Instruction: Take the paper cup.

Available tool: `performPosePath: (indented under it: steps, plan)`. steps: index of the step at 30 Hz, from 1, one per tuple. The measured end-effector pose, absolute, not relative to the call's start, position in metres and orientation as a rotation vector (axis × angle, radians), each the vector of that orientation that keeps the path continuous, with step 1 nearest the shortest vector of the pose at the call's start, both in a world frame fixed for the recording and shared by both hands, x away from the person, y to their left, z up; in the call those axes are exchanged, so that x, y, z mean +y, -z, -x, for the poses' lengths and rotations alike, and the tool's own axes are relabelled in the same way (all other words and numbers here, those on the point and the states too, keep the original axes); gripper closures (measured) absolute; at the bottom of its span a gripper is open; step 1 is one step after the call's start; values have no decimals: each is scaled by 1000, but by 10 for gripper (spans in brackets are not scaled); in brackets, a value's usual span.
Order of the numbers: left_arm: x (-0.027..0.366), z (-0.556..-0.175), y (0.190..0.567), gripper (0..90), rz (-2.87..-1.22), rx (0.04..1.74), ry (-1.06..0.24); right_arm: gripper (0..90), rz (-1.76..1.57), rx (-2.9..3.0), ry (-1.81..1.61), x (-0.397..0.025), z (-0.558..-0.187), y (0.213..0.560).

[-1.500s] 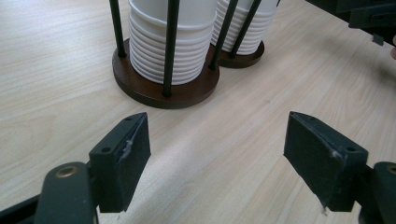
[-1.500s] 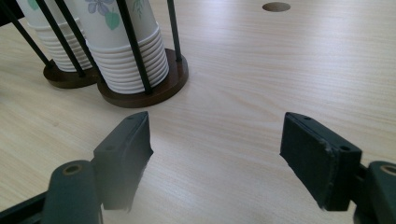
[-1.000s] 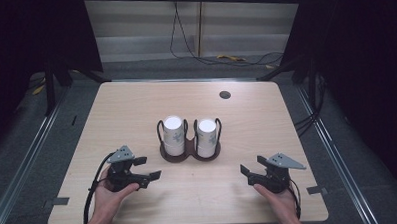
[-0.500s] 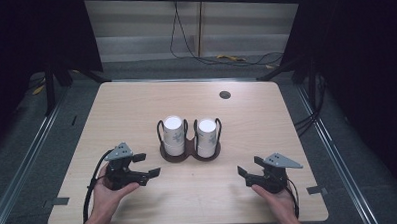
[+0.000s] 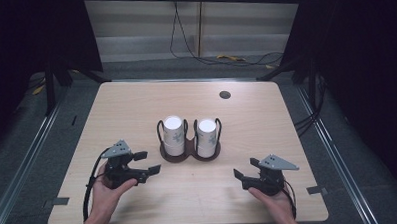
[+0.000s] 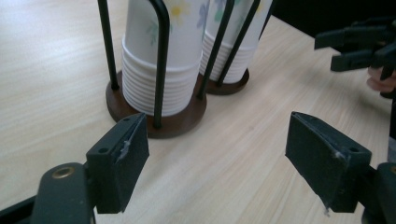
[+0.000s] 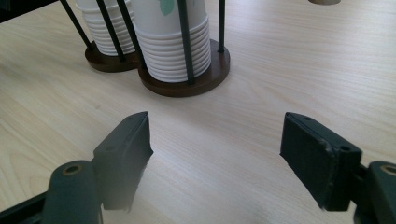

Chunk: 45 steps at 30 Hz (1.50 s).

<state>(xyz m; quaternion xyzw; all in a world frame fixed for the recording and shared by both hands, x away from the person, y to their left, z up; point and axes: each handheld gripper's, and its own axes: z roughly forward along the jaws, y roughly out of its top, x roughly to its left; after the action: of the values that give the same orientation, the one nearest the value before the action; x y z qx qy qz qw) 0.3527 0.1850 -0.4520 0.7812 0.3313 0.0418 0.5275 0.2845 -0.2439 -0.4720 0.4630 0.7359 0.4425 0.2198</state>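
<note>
Holding two hand-held grippers, one in each hand, I have both low over the near part of the desk [image 5: 136, 109]. My left hand-held gripper [image 5: 147, 163] has its two jaws spread wide and grips nothing; through its own view the gap between the jaws frames bare wood. My right hand-held gripper [image 5: 240, 176] is likewise spread, two jaws apart with nothing between them.

Ahead of both, near the middle of the desk, stands one dark wooden cup holder [image 5: 189, 151] with two round bases joined side by side, each ringed by thin black wire uprights. It carries two stacks of white paper cups: the left stack [image 5: 173, 135] and the right stack [image 5: 207, 136], each upright inside its own ring. The stacks stand just beside each other; I cannot count the cups in either.

Farther off, toward the far right of the desk, is one small dark round hole [image 5: 225, 94].
</note>
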Motion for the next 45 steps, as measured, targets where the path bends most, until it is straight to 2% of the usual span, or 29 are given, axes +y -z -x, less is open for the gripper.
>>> performPosePath:
  steps: [23, 25, 27, 34, 45]
  plan:
    - [170, -388, 399, 191, -1919, 681, -181, 248, -1265, 2087, -1221, -239, -287, 474]
    - [170, -390, 398, 195, -1920, 671, -171, 248, -1264, 2089, -1218, -239, -287, 474]
    - [166, -394, 392, 245, -1932, 662, -178, 248, -1266, 2092, -1220, -239, -287, 475]
    - [158, -400, 384, 257, -1952, 643, -205, 248, -1260, 2096, -1224, -238, -286, 474]
    - [149, -422, 375, 210, -1985, 676, -180, 248, -1262, 2105, -1218, -238, -287, 475]
